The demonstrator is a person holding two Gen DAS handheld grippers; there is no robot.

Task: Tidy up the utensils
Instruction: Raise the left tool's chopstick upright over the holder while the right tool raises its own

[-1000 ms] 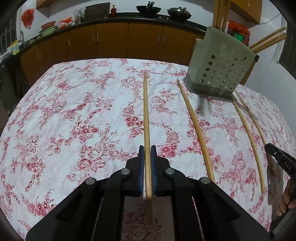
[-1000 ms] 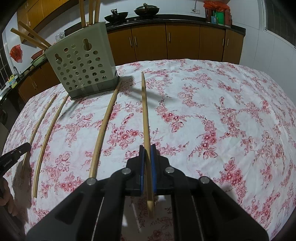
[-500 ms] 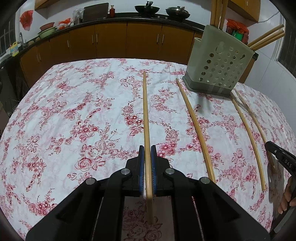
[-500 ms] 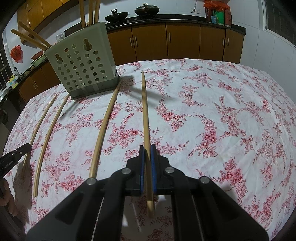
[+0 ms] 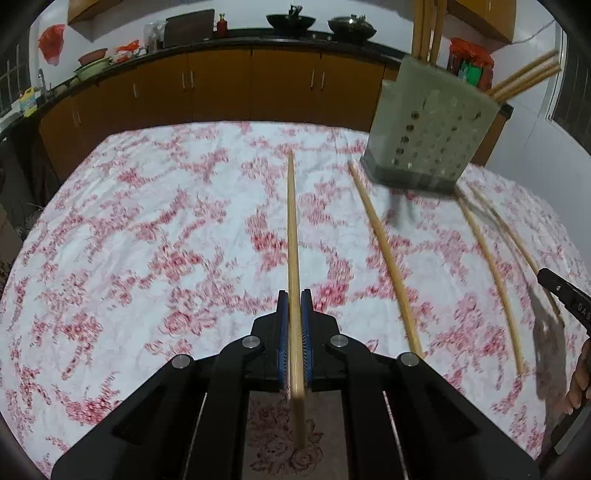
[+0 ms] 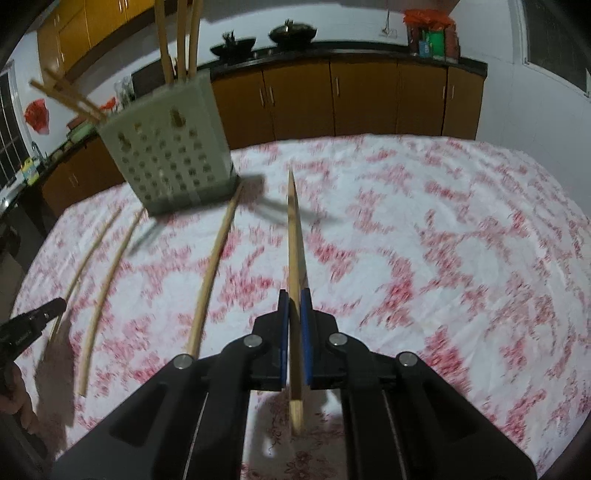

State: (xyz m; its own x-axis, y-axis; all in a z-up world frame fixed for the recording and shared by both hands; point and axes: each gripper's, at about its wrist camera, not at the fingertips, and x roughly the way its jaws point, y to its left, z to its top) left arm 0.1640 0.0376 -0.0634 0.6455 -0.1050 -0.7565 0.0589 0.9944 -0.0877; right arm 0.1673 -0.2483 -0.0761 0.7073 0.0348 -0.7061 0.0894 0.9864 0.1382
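Both pairs of jaws are clamped tight, each on one long wooden chopstick: the left gripper (image 5: 294, 295) pinches its chopstick (image 5: 292, 236) between blue pads near the thick end, the tip pointing away over the floral tablecloth (image 5: 147, 229), and the right gripper (image 6: 294, 295) grips its own chopstick (image 6: 294, 236) the same way. The only writing is a few white characters on the side of the right gripper where it juts in at the right edge of the left wrist view, reading roughly "DAS", cut off by the frame. The perforated grey-green utensil holder (image 5: 432, 136) stands at the far side of the table with several chopsticks upright and slanting in it. In the left wrist view three loose chopsticks lie on the cloth to the right of the held one, the nearest (image 5: 384, 251) reaching almost to the holder's base; fingers show at the lower right edge. The right wrist view shows the same three to its left, the holder (image 6: 166, 147) at upper left, the left gripper's dark tip at the left edge, and a window at upper right. Both views are blurred; brown cabinets (image 5: 221, 85) and dark woks (image 6: 291, 31) line the counter behind.
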